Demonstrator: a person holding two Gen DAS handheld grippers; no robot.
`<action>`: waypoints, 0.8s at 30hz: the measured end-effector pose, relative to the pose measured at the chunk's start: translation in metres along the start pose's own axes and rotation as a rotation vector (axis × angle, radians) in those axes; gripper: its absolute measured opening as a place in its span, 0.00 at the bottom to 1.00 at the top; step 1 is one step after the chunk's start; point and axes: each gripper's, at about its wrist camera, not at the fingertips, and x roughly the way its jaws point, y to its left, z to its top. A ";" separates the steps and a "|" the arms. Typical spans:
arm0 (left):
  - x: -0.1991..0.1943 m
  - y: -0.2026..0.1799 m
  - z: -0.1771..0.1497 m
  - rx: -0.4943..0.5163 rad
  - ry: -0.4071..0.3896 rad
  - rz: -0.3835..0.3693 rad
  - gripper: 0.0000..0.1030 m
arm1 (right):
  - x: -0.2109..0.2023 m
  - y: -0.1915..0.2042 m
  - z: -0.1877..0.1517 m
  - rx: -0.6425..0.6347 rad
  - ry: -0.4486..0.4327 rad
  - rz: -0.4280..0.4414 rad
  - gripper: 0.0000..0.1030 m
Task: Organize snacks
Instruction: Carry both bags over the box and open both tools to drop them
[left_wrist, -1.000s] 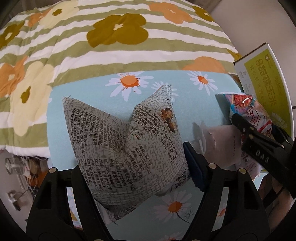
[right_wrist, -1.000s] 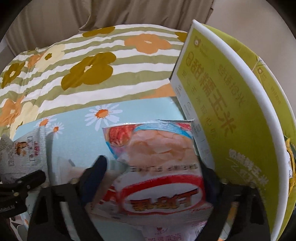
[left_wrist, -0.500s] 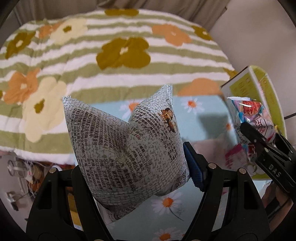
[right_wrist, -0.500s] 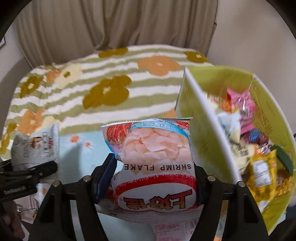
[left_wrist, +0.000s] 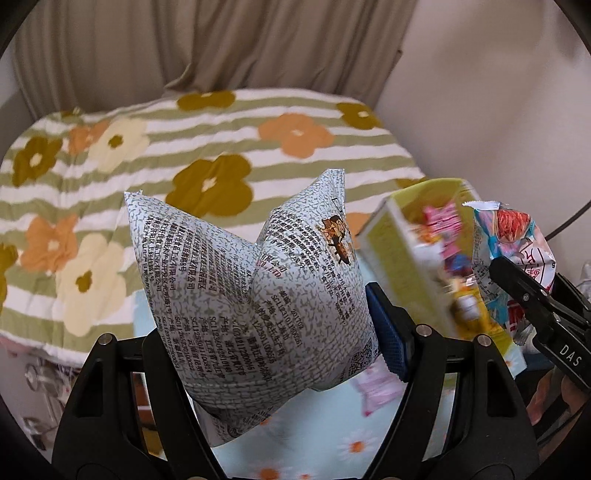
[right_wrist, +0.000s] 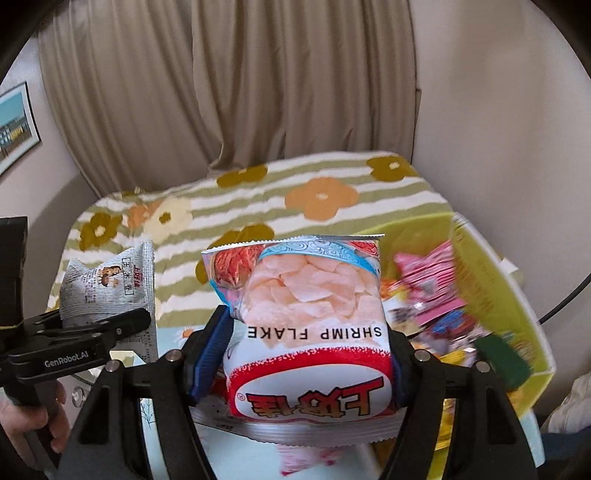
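A puffy grey snack bag (left_wrist: 258, 295) printed with black text hangs in the air, and my left gripper (left_wrist: 269, 332) is shut on its lower half. My right gripper (right_wrist: 303, 358) is shut on a red, white and blue shrimp flake bag (right_wrist: 310, 314), its pads pressed into both sides. Each view shows the other hand's load: the shrimp flake bag (left_wrist: 517, 236) at far right, the grey bag (right_wrist: 107, 284) at left. A yellow-green box (right_wrist: 491, 280) holding several snack packets stands open just right of the shrimp flake bag.
Below lies a light blue daisy cloth (left_wrist: 332, 435) with a pink packet (left_wrist: 376, 387) on it. A striped floral quilt (left_wrist: 221, 155) covers the bed behind, with a beige curtain (right_wrist: 258, 92) beyond. A person's hand (right_wrist: 33, 421) holds the left gripper's handle.
Both grippers have risen off the cloth with their bags and tilted up. The curtain and the inside of the box have come into view.
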 end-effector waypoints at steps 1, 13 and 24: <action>-0.002 -0.011 0.001 0.002 -0.006 -0.003 0.71 | -0.006 -0.011 0.001 0.002 -0.005 0.007 0.66; 0.040 -0.178 0.013 -0.011 0.015 -0.040 0.71 | -0.029 -0.150 0.015 -0.005 0.002 0.071 0.66; 0.125 -0.246 0.023 0.037 0.160 -0.021 0.73 | 0.011 -0.209 0.026 0.023 0.078 0.092 0.66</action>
